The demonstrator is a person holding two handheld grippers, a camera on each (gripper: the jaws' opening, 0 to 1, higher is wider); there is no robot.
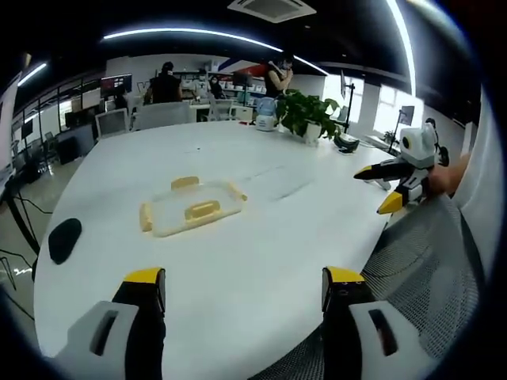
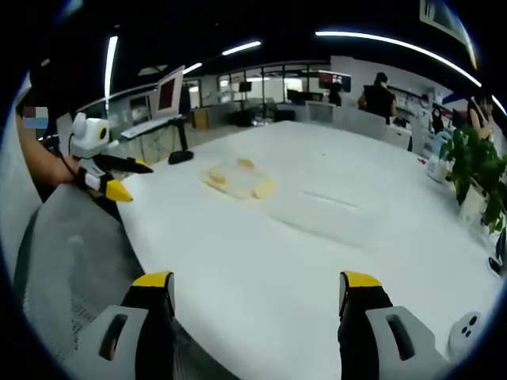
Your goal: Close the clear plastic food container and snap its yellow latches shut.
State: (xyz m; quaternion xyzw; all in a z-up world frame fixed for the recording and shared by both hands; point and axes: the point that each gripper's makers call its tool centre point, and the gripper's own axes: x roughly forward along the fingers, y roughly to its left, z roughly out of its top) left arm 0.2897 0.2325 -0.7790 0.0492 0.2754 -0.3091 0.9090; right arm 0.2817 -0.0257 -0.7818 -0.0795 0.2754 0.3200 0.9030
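A clear plastic food container (image 1: 193, 207) with yellow latches lies flat on the white table (image 1: 238, 261), ahead of my left gripper (image 1: 244, 285), whose jaws stand wide apart with nothing between them. In the right gripper view the container (image 2: 238, 180) sits far off, left of centre, and my right gripper (image 2: 257, 293) is open and empty over the near table edge. The right gripper (image 1: 386, 188) also shows at the right of the left gripper view, held by a hand. The left gripper (image 2: 119, 178) appears at the left of the right gripper view.
A black mouse-like object (image 1: 64, 237) lies near the table's left edge. A potted plant (image 1: 307, 113) and a white device (image 1: 266, 115) stand at the far side. A mesh chair back (image 1: 428, 269) is close by. People and monitors (image 1: 115, 83) fill the office behind.
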